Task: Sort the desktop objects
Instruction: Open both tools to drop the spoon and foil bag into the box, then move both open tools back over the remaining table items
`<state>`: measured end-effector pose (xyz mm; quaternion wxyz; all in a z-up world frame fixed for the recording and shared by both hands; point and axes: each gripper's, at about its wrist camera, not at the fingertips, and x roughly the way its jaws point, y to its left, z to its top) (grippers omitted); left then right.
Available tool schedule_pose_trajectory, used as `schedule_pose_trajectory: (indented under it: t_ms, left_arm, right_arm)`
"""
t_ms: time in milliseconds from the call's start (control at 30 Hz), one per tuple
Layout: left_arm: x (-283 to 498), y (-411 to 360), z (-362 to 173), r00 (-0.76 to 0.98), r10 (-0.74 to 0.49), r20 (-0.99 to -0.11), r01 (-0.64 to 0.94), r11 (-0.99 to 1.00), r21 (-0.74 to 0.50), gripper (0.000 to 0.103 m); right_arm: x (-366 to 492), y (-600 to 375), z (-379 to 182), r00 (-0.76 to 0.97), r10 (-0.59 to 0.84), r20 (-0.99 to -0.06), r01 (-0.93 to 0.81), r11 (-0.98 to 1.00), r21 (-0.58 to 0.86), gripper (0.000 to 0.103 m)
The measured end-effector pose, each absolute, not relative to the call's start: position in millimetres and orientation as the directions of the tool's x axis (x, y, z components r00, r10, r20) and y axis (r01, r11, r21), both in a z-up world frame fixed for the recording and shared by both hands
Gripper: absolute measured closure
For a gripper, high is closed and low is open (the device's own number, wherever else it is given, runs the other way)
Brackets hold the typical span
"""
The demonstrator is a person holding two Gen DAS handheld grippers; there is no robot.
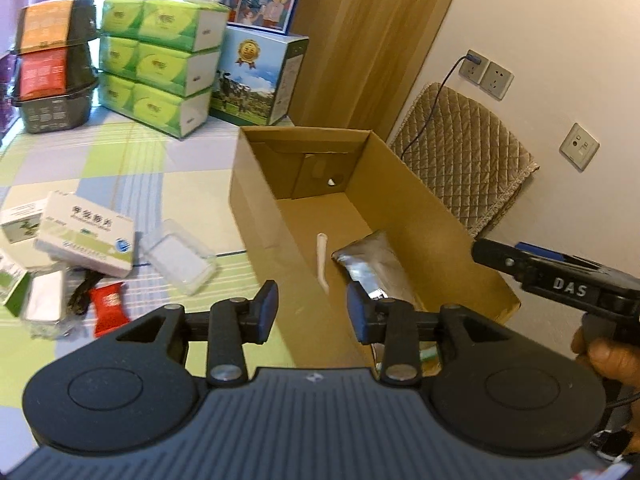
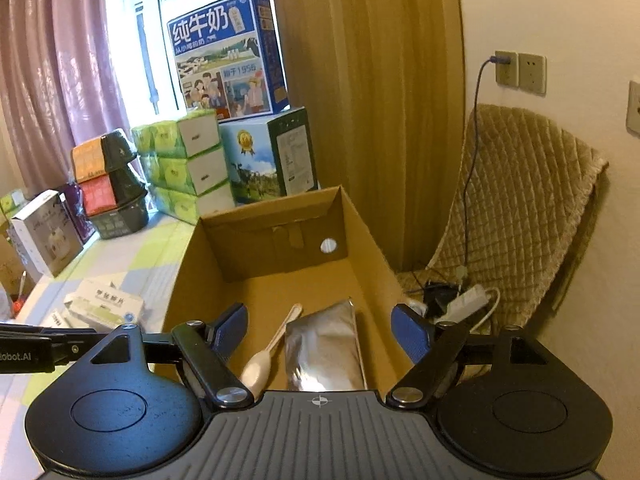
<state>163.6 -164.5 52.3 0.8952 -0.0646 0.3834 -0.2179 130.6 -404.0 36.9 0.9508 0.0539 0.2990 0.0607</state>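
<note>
The cardboard box (image 2: pixel 280 256) sits on the checked tablecloth (image 1: pixel 120 168), holding a silver foil pouch (image 2: pixel 326 350) beside a white plastic spoon (image 2: pixel 266 354). Both the left gripper (image 1: pixel 312 312) and right gripper (image 2: pixel 320 334) hover empty, jaws apart. Medicine boxes (image 1: pixel 86 236) lie left; tissue packs (image 1: pixel 156 64) stand beyond.

Foil pouch (image 1: pixel 374 268) near end hidden behind left gripper (image 1: pixel 313 312) finger; small items at 9 o'clock cut off, labels too blurred.

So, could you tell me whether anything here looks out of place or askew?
Only the small items left of the cardboard box: the medicine box lies tilted on a jumbled pile. Inside, the spoon and foil pouch lie flat.
</note>
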Motion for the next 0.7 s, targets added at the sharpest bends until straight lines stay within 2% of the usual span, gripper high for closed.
schedule_pose_trajectory:
  t_ms: [100, 167, 400, 467, 700]
  left_arm:
    - [152, -149, 53, 0.623, -0.42, -0.66, 0.321, 0.907, -0.274, 0.069]
    - [143, -135, 53, 0.635, -0.397, -0.663, 0.295, 0.918, -0.266, 0.062]
    - [115, -75, 50, 0.673, -0.294, -0.678, 0.204, 0.956, -0.213, 0.051]
    - [108, -55, 49, 0.684, -0.262, -0.681, 0.171, 0.965, -0.199, 0.044]
    - [95, 6, 45, 0.708, -0.16, -0.688, 0.073, 0.985, -0.154, 0.038]
  right_arm:
    - [114, -395, 39, 0.812, 0.165, -0.56, -0.103, 0.985, 0.141, 0.026]
    - [104, -386, 41, 0.812, 0.182, -0.555, -0.121, 0.982, 0.145, 0.026]
    - [79, -344, 51, 0.81, 0.264, -0.523, -0.193, 0.963, 0.187, 0.024]
    - [74, -329, 53, 0.808, 0.289, -0.514, -0.22, 0.956, 0.192, 0.024]
    - [66, -269, 50, 0.773, 0.374, -0.513, -0.323, 0.927, 0.189, 0.024]
